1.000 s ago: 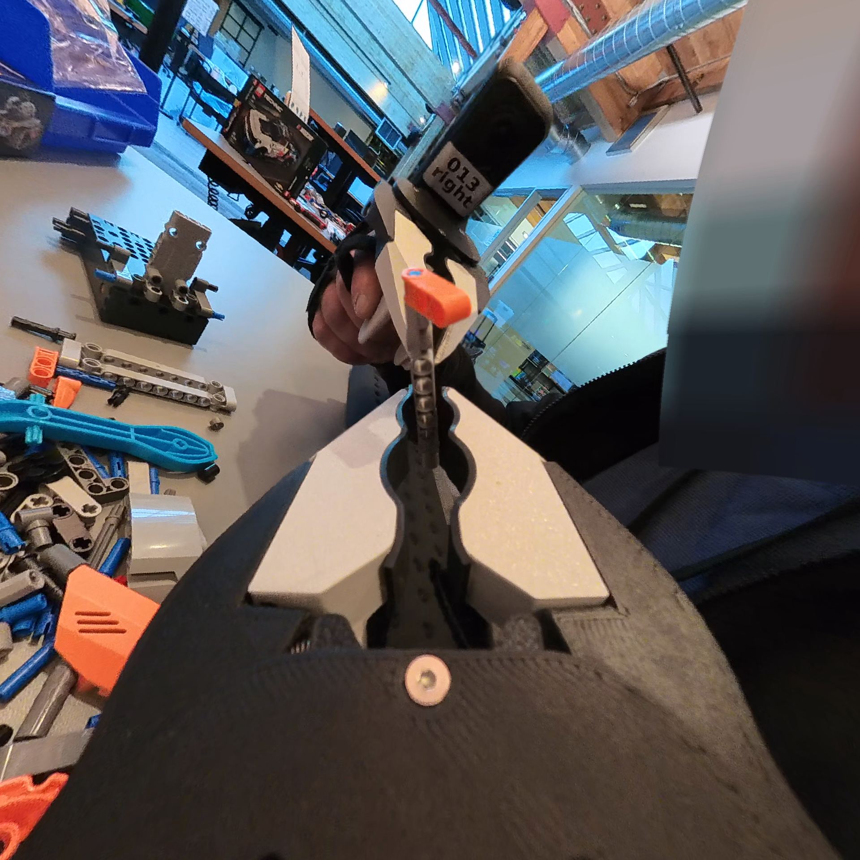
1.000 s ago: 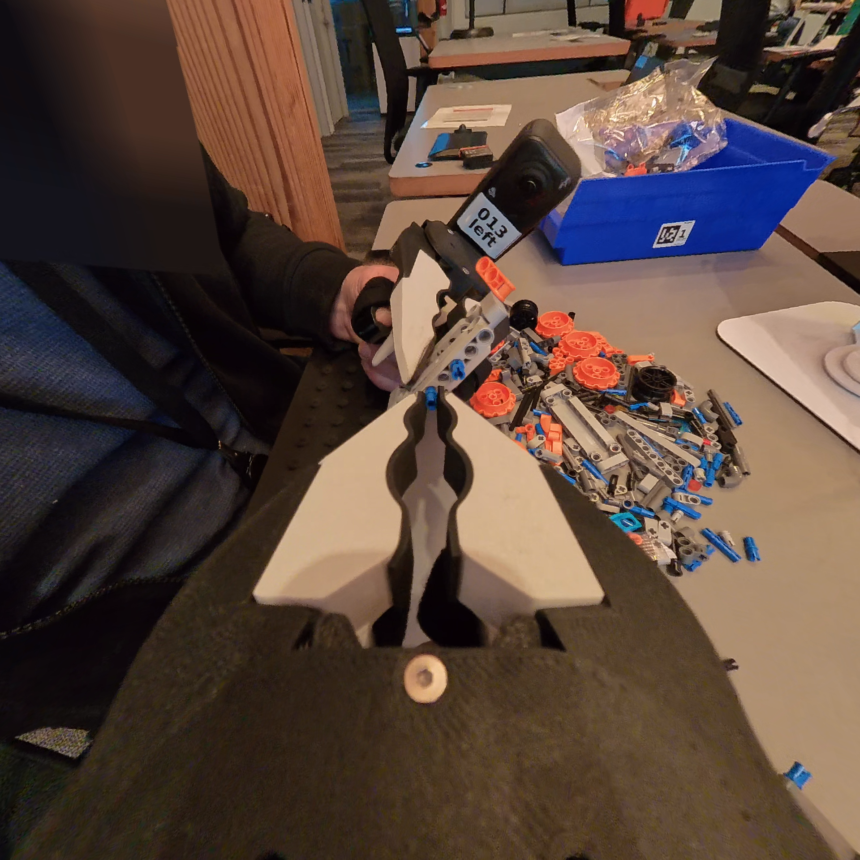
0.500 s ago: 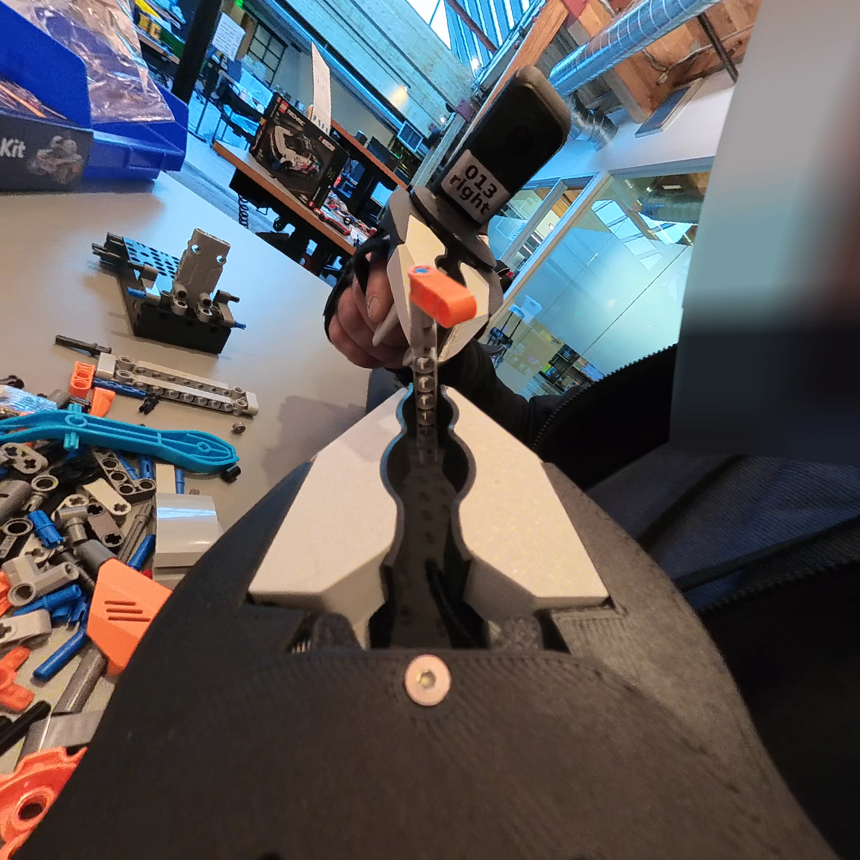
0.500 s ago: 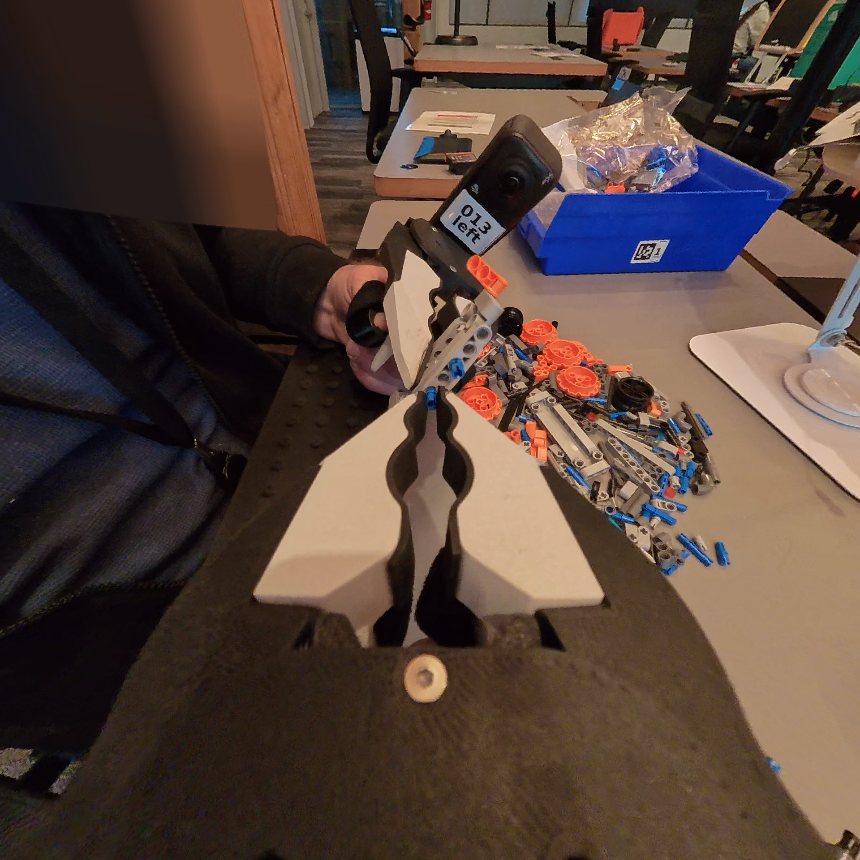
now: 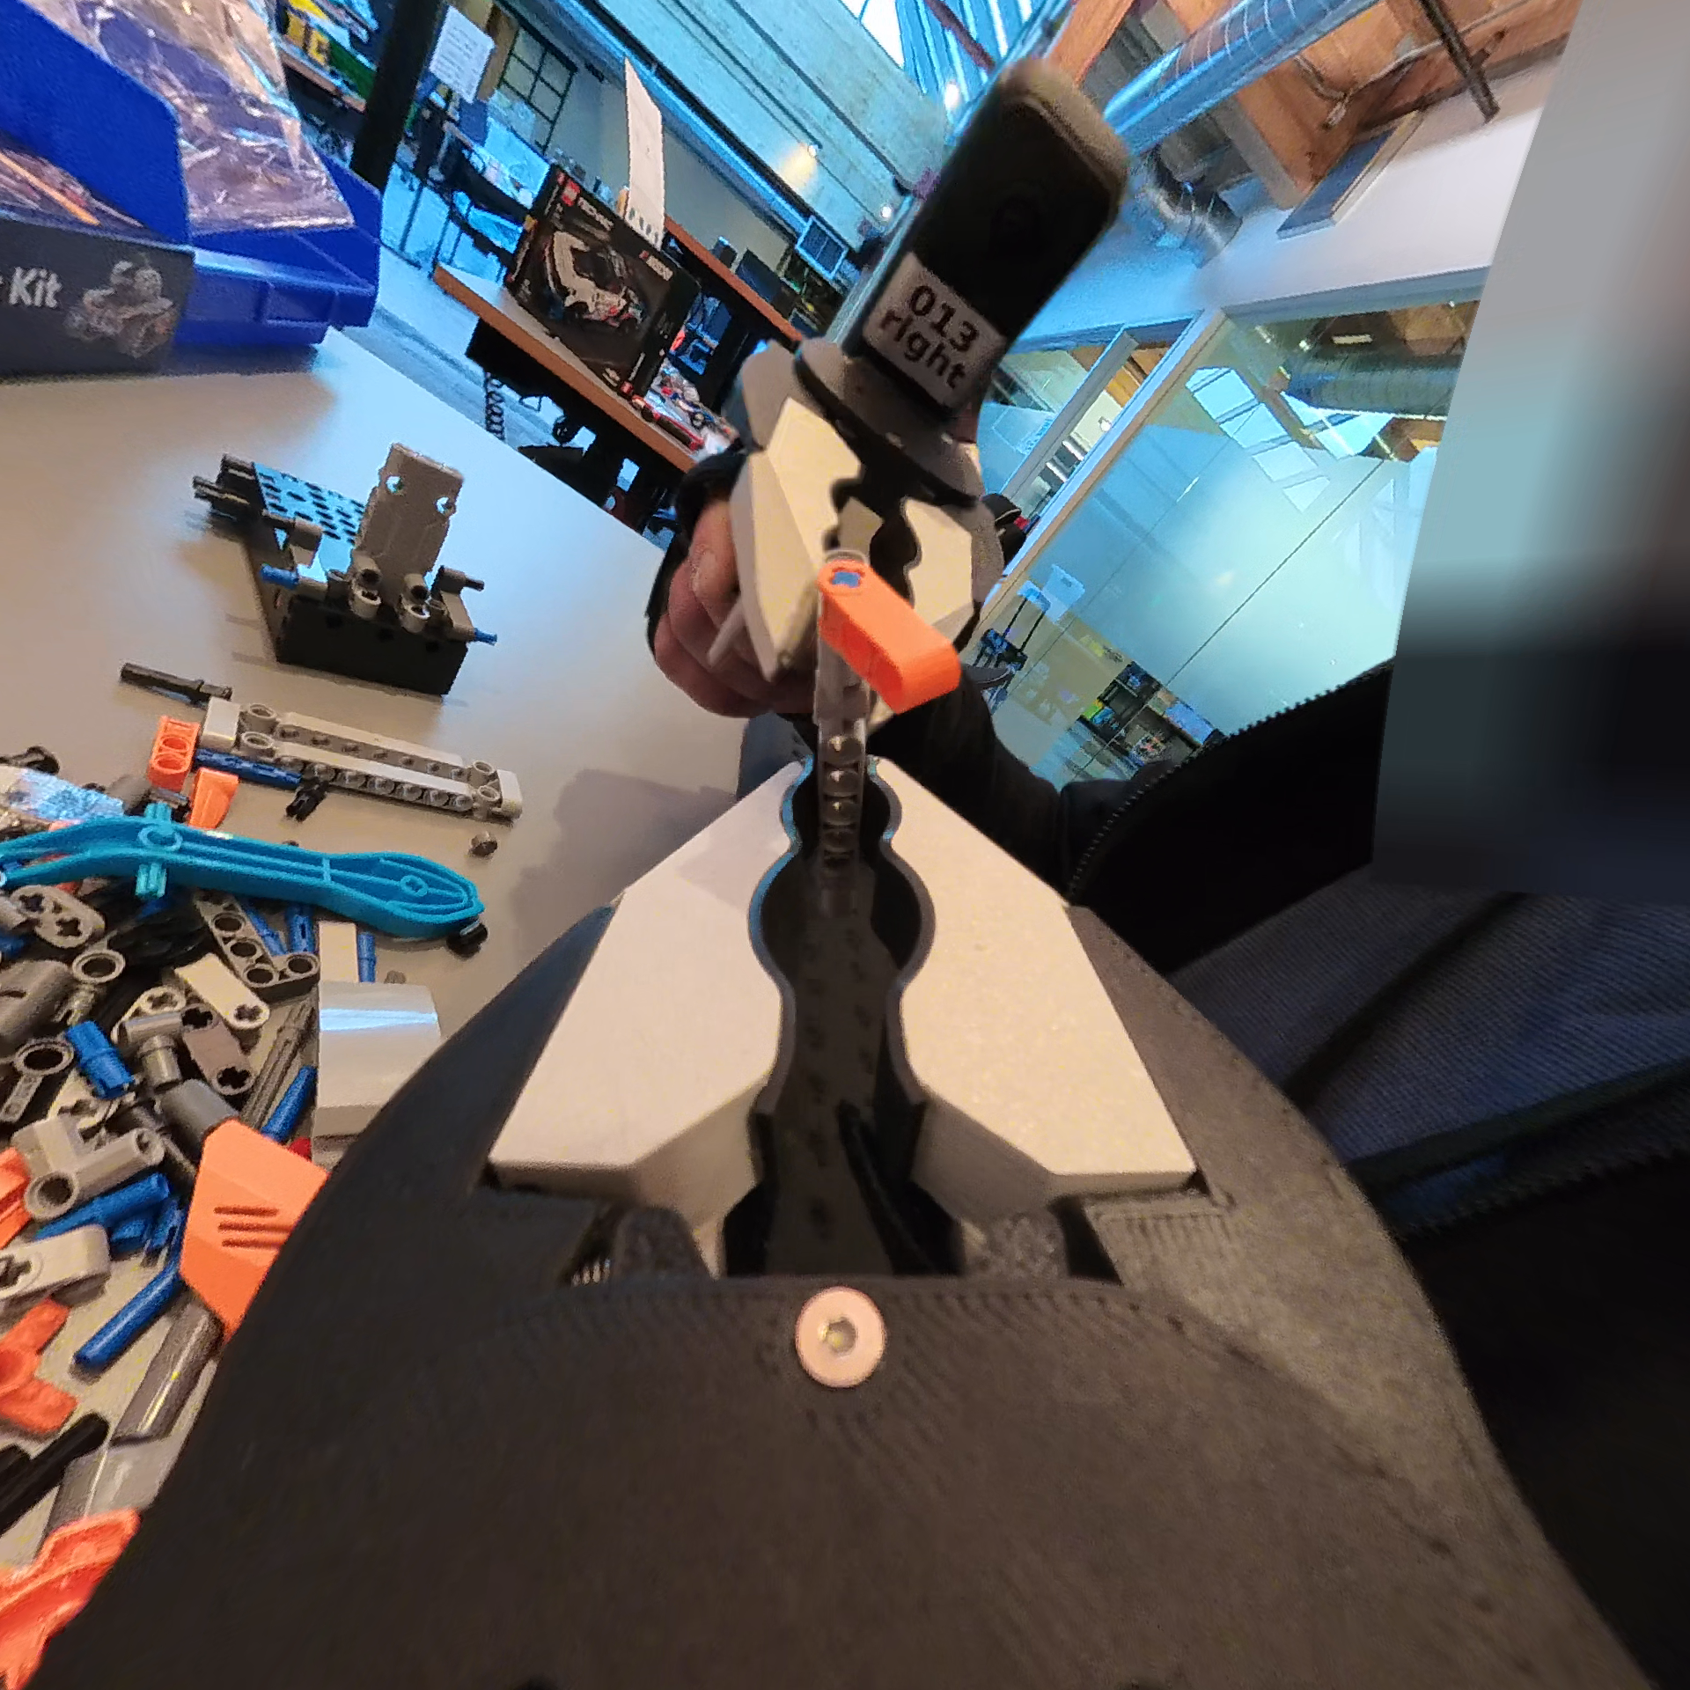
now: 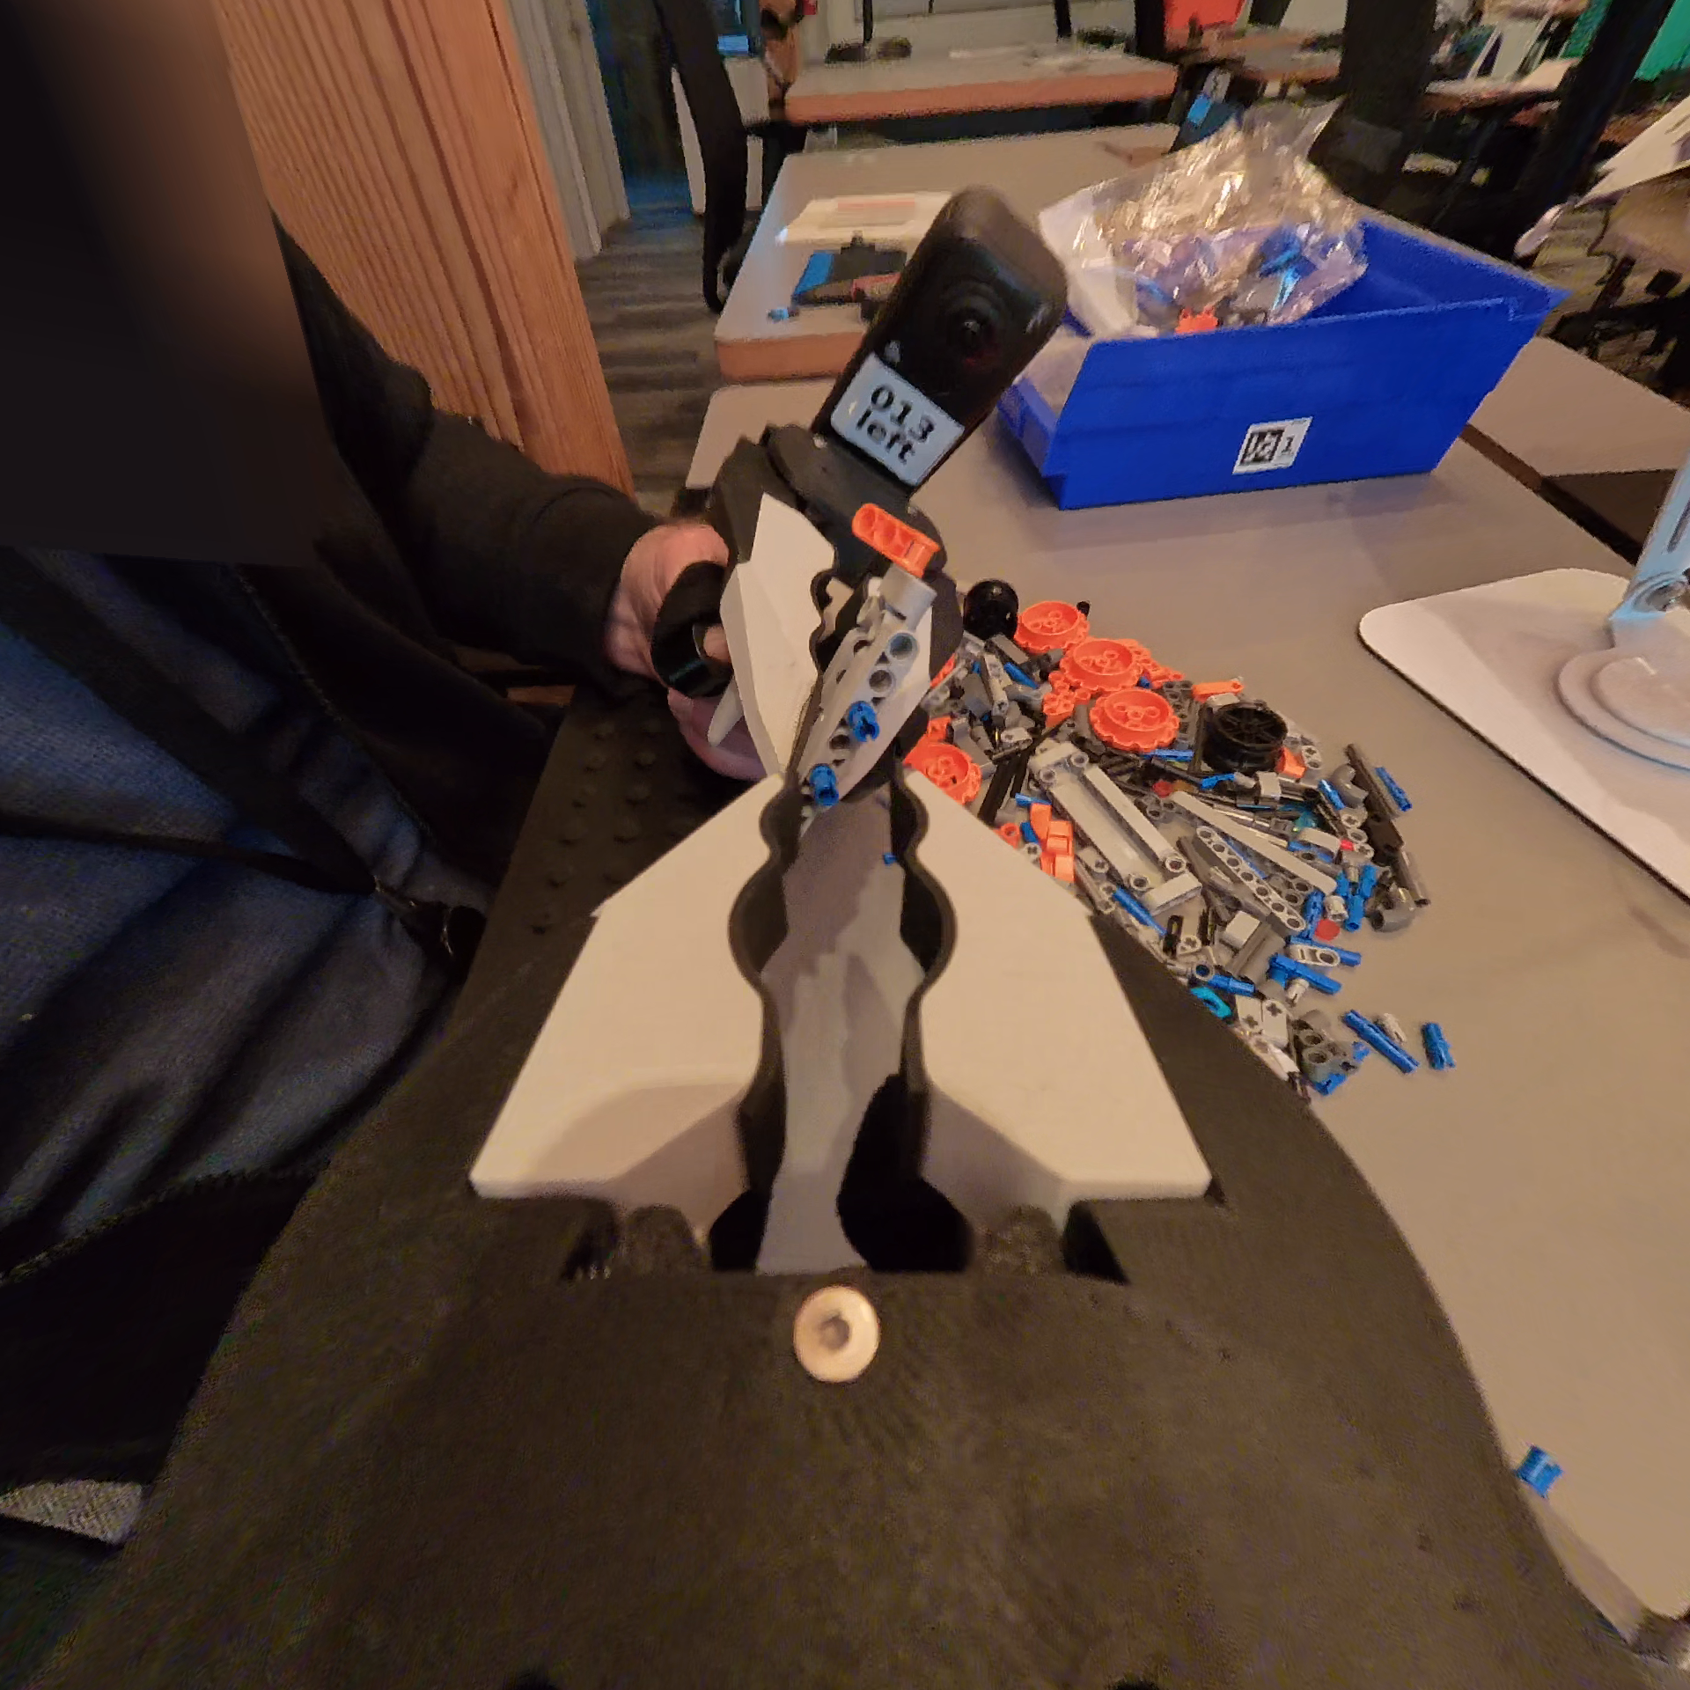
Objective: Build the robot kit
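Left tool (image 5: 841,805) is clamped narrow on a grey perforated beam (image 5: 837,759) held upright over the person's lap, clear of the counter (image 5: 567,585), with an orange connector (image 5: 882,636) at its far end. Right tool (image 6: 837,805) faces it tip to tip, jaws narrowly parted about a blue pin (image 6: 823,777) at the beam's lower end; whether it truly grips the pin cannot be told. Loose parts (image 6: 1180,823) lie heaped on the counter beside a blue bin (image 6: 1299,384), and a dark partial assembly (image 5: 366,585) stands well apart.
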{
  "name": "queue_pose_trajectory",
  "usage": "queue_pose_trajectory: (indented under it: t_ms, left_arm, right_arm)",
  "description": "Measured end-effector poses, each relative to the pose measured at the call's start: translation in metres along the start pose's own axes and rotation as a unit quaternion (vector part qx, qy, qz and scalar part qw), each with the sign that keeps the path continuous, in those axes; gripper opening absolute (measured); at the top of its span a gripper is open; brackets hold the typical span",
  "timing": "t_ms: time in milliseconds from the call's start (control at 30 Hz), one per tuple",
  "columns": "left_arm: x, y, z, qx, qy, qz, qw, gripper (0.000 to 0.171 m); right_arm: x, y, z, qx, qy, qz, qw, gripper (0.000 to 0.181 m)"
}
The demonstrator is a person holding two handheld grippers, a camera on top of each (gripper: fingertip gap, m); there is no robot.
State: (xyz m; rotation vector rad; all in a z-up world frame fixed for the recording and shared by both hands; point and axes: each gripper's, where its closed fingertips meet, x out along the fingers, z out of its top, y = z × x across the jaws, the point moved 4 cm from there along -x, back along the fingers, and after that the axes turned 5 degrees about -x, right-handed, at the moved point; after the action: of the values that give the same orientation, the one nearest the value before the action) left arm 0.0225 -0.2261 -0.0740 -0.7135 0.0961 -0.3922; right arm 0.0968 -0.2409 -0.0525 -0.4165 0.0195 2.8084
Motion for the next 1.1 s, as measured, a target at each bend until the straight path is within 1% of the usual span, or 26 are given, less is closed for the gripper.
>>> queue_pose_trajectory:
  t_ms: [100, 167, 233, 267, 300, 433, 467, 567, 633, 700, 800, 867, 1033, 1100]
  left_arm:
    - [-0.006, 0.002, 0.009, -0.007, -0.032, -0.002, 0.999, 0.005]
    - [-0.006, 0.000, 0.011, 0.002, -0.039, -0.002, 0.999, 0.006]
    - [-0.004, -0.001, 0.009, 0.014, -0.034, -0.001, 0.999, 0.006]
    - [-0.003, -0.003, 0.009, 0.024, -0.032, 0.001, 0.999, 0.006]
    - [-0.004, -0.005, 0.012, 0.035, -0.044, 0.001, 0.998, 0.005]
    - [-0.007, -0.007, 0.017, 0.044, -0.060, 0.005, 0.997, 0.005]
    - [-0.007, -0.008, 0.018, 0.050, -0.065, 0.008, 0.997, 0.005]
    - [-0.013, -0.010, 0.027, 0.054, -0.101, 0.007, 0.993, 0.006]
    - [-0.017, -0.010, 0.032, 0.053, -0.118, 0.006, 0.992, 0.005]
    - [-0.019, -0.013, 0.035, 0.048, -0.132, -0.006, 0.990, 0.005]
    - [-0.017, -0.017, 0.035, 0.054, -0.133, -0.017, 0.990, 0.005]
    - [-0.017, -0.017, 0.035, 0.046, -0.135, -0.020, 0.990, 0.005]
    - [-0.022, -0.022, 0.039, 0.043, -0.150, -0.036, 0.987, 0.006]
    - [-0.023, -0.023, 0.040, 0.042, -0.152, -0.039, 0.987, 0.006]
  right_arm:
    - [-0.004, -0.001, 0.002, 0.016, -0.011, 0.002, 1.000, 0.022]
    - [0.000, -0.001, 0.005, 0.032, -0.017, 0.003, 0.999, 0.020]
    - [0.006, -0.002, 0.006, 0.042, -0.017, -0.008, 0.999, 0.020]
    - [0.008, -0.001, 0.008, 0.048, -0.026, -0.006, 0.998, 0.017]
    - [0.008, 0.000, 0.010, 0.053, -0.037, -0.002, 0.998, 0.011]
    - [0.009, 0.000, 0.015, 0.065, -0.048, -0.021, 0.996, 0.009]
    - [0.009, -0.001, 0.015, 0.069, -0.052, -0.025, 0.996, 0.010]
    - [0.009, -0.003, 0.013, 0.082, -0.059, -0.046, 0.994, 0.020]
    - [0.008, -0.001, 0.016, 0.091, -0.073, -0.042, 0.992, 0.022]
    - [0.013, -0.001, 0.015, 0.094, -0.063, -0.052, 0.992, 0.021]
    - [0.023, 0.001, 0.019, 0.100, -0.070, -0.046, 0.992, 0.019]
    - [0.026, 0.003, 0.021, 0.106, -0.088, -0.039, 0.990, 0.010]
    - [0.030, 0.005, 0.028, 0.104, -0.126, -0.047, 0.986, 0.008]
    - [0.030, 0.005, 0.029, 0.106, -0.124, -0.052, 0.985, 0.008]
